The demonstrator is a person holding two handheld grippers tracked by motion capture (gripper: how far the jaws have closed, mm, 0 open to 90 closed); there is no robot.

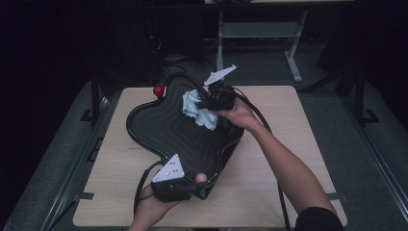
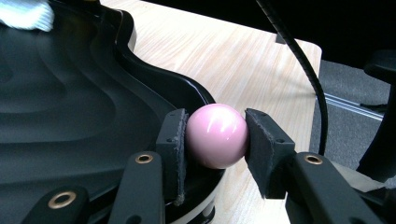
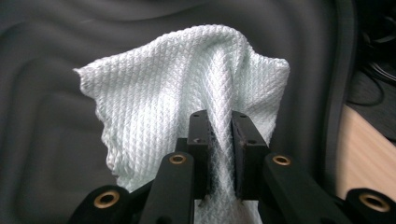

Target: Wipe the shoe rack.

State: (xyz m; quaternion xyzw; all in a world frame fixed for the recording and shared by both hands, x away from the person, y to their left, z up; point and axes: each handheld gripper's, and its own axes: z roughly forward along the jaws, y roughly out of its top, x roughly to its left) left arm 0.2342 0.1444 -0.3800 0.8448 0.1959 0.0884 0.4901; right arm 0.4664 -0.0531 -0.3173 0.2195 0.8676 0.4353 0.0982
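Wiping in progress: the work in hand looks like cleaning the black wavy tray (image 1: pixel 159 127) with a cloth while the other hand steadies things.
Right claw (image 3: pixel 223 154): clamped on a fold of the pale waffle-weave cloth (image 3: pixel 187 88), which hangs against the ribbed floor of the tray at its far right part; in the high view the cloth (image 1: pixel 198 109) sits bunched under that claw (image 1: pixel 211 102).
Left claw (image 2: pixel 215 142): clamped on a pink ball (image 2: pixel 217 141), one pad on each side, right at the tray's near rim; in the high view the claw (image 1: pixel 185 185) is at the near edge of the tray.
Tray: lies askew on the wooden surface (image 1: pixel 288 125), its near end reaching toward the near edge.
Red ball (image 1: pixel 158 90): rests just outside the tray's far left rim, on the surface.
Risk, ball: smooth and round, held only by two pads; any slackening or a tug from the tray could squirt it out and send it rolling off the surface.
Risk, cloth: pinched by a narrow fold, so a hard drag over the ridges may pull it free.
Risk, tray: a strong wipe could push it against the red ball and knock that away.
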